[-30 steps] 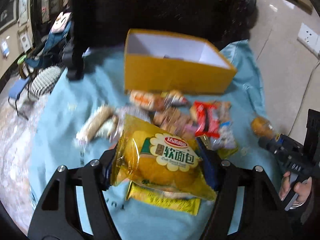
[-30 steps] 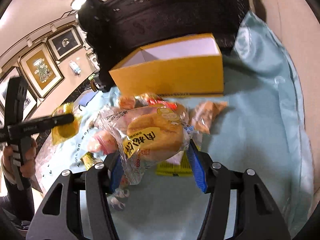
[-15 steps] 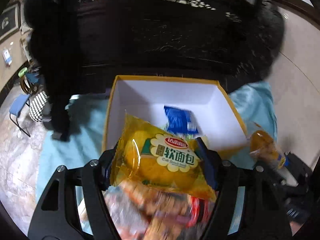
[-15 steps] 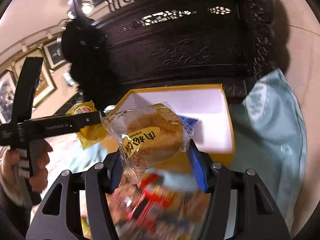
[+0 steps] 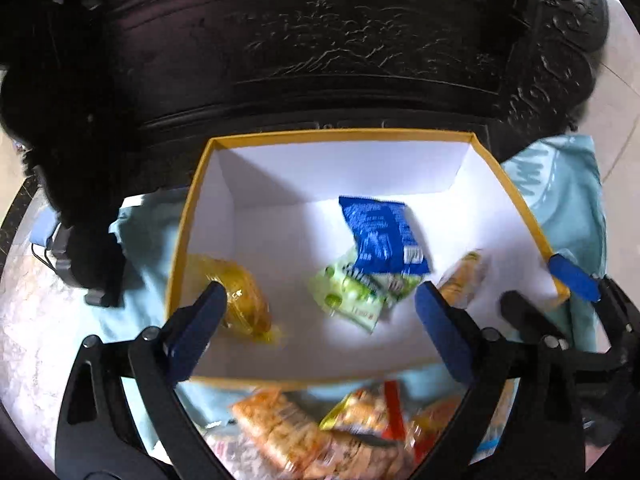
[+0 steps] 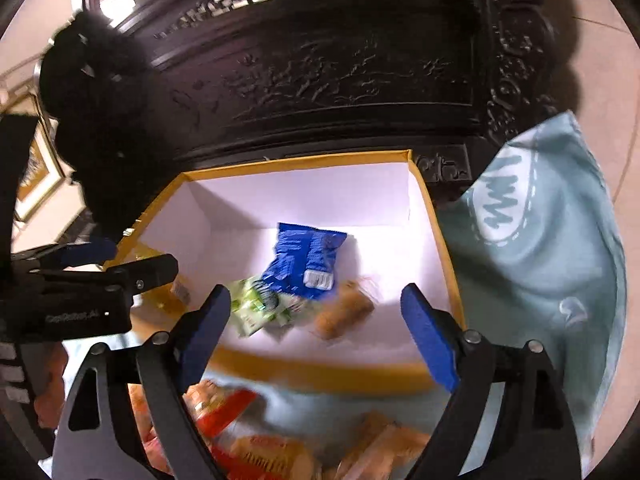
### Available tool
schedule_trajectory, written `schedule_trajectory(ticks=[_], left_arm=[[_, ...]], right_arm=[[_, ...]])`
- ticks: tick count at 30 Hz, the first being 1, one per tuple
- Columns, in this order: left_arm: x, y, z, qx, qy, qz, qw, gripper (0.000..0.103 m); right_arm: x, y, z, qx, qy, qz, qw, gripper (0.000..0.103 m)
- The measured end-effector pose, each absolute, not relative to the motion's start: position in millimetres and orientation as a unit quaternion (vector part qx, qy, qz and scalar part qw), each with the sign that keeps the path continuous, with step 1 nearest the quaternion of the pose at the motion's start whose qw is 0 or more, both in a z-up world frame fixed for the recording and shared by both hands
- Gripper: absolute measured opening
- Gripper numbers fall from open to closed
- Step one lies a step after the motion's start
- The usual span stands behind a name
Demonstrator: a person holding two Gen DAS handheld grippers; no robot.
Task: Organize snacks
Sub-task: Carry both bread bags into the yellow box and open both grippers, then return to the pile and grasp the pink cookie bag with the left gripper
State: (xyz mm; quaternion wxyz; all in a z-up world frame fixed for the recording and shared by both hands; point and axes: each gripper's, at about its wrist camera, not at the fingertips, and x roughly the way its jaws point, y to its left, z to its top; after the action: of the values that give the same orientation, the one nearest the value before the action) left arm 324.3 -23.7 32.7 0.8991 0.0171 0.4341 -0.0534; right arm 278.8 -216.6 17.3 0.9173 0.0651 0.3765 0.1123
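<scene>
Left wrist, change: half a second ago the left gripper [image 5: 316,312] pinched the yellow bread pack [image 5: 240,300]; now the pack lies blurred inside the yellow box [image 5: 188,216], at its left wall.
Left wrist, tool: jaws spread wide, nothing between them; one blue pad [image 5: 192,328] overlaps the pack in the picture, contact I cannot tell.
Left wrist, other snacks: blue packet [image 5: 380,236] on the green packet [image 5: 352,292] in the middle of the box.
Right wrist, change: the clear bun pack [image 6: 344,312] has left the right gripper [image 6: 316,320] and is inside the box, beside the blue packet.
Right wrist, tool: jaws spread, holding nothing, above the near rim.
Right wrist, outside: more snacks [image 6: 260,452] on the pale blue cloth [image 6: 540,264] in front of the box.
</scene>
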Motion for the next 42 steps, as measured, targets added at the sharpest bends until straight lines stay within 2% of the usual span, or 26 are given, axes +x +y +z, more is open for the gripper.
schedule_trajectory(ticks=[3,9,17,27,38,39,42], left_arm=[[297,-13,41,0.027,0.426,-0.055,0.902,0.098],[229,4,50,0.036,0.413,-0.061,0.908,0.101],[148,-4,12,0.077,0.414,-0.074,0.904,0.101],[130,-14,-43,0.078,0.434,-0.082,0.894,0.101],[142,-22,-80,0.076,0.436,-0.098,0.891,0.1],[141,-22,-80,0.078,0.431,-0.1,0.893,0.095],[139,-23,-81,0.067,0.424,-0.124,0.895,0.052]], right_arm=[[252,-228,26,0.083,0.363,0.125,0.92,0.098],[184,-233,32,0.083,0.36,0.12,0.921,0.1],[131,-247,11,0.107,0.373,0.106,0.915,0.102],[119,-261,-52,0.189,0.37,0.098,0.904,0.102],[121,-258,-60,0.21,0.381,0.118,0.892,0.102],[121,-254,-60,0.201,0.386,0.119,0.892,0.102],[118,-247,-58,0.181,0.382,0.119,0.898,0.102]])
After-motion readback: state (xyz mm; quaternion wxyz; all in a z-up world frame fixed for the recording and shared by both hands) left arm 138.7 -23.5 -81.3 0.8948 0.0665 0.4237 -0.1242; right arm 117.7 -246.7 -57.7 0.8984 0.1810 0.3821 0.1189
